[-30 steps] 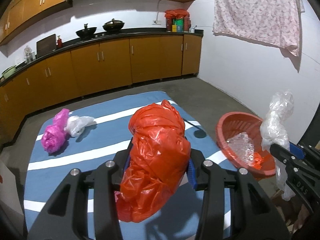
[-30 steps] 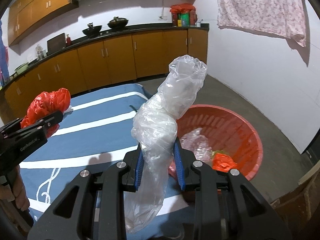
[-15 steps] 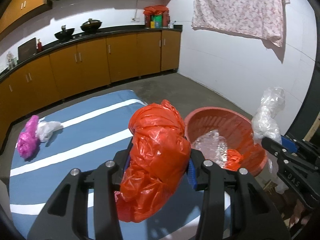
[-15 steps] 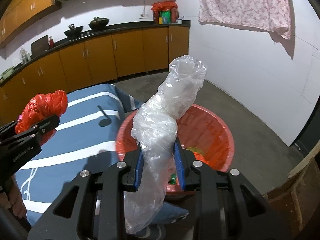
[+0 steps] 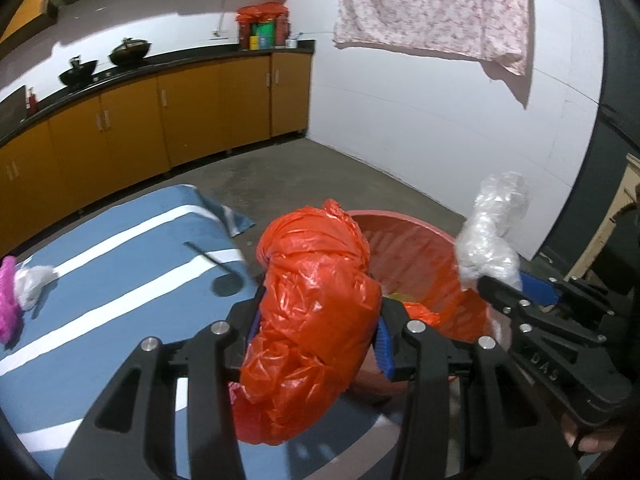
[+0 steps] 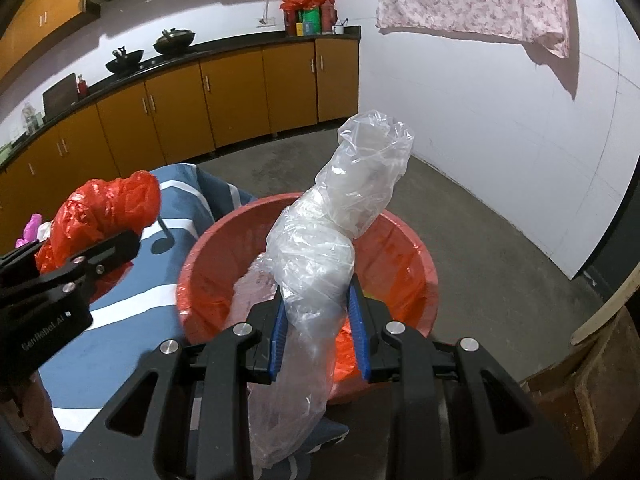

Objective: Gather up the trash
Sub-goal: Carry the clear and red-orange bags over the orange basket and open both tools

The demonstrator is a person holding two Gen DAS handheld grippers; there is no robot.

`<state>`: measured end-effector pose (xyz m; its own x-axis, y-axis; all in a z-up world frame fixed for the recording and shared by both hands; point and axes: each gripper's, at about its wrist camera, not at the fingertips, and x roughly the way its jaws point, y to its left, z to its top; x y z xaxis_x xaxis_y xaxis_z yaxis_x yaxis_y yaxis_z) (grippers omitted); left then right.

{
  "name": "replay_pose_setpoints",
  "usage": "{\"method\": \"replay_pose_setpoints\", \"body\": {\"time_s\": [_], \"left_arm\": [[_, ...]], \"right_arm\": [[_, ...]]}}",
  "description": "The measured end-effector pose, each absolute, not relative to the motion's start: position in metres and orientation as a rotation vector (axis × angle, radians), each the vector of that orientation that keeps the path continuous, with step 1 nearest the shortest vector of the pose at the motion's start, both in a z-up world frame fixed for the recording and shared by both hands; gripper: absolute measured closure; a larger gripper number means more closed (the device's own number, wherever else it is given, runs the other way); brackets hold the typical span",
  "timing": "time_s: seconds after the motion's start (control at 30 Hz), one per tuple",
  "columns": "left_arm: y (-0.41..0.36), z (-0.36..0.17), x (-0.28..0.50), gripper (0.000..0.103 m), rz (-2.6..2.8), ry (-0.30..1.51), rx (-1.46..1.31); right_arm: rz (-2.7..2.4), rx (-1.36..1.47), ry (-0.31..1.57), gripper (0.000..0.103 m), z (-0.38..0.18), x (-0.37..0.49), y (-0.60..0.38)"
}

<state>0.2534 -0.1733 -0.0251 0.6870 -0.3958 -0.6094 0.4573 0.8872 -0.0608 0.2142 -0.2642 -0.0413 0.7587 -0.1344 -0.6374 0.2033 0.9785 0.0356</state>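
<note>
My left gripper is shut on a crumpled orange plastic bag, held above the near edge of a red basin. My right gripper is shut on a clear plastic bag, held over the red basin. The basin holds orange and clear trash. In the right wrist view the left gripper and its orange bag are at the left. In the left wrist view the right gripper and clear bag are at the right.
A blue white-striped cloth covers the surface; a pink bag and a white bag lie on its left edge. Orange kitchen cabinets line the back wall. A wooden piece stands right of the basin.
Both grippers have swung right toward the basin with their bags; the basin now sits directly under and ahead of them, and the pink and white bags have slid to the left edge.
</note>
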Motion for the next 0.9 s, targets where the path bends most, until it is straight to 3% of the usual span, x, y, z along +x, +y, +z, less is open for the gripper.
{"method": "replay_pose_setpoints", "body": {"time_s": [0.73,0.83,0.9], "left_arm": [[-0.230,-0.059,0.301,0.057,-0.571,0.722,0.126],[-0.227,-0.062,0.304,0.054,-0.568,0.730,0.118],[-0.226,-0.063,0.305,0.049,-0.563,0.733,0.117]], "right_arm": [[-0.155,0.168,0.692,0.074,-0.056,0.232,-0.297],[-0.153,0.179,0.693,0.072,-0.059,0.230,-0.301],[-0.151,0.189,0.694,0.065,-0.061,0.229,-0.303]]}}
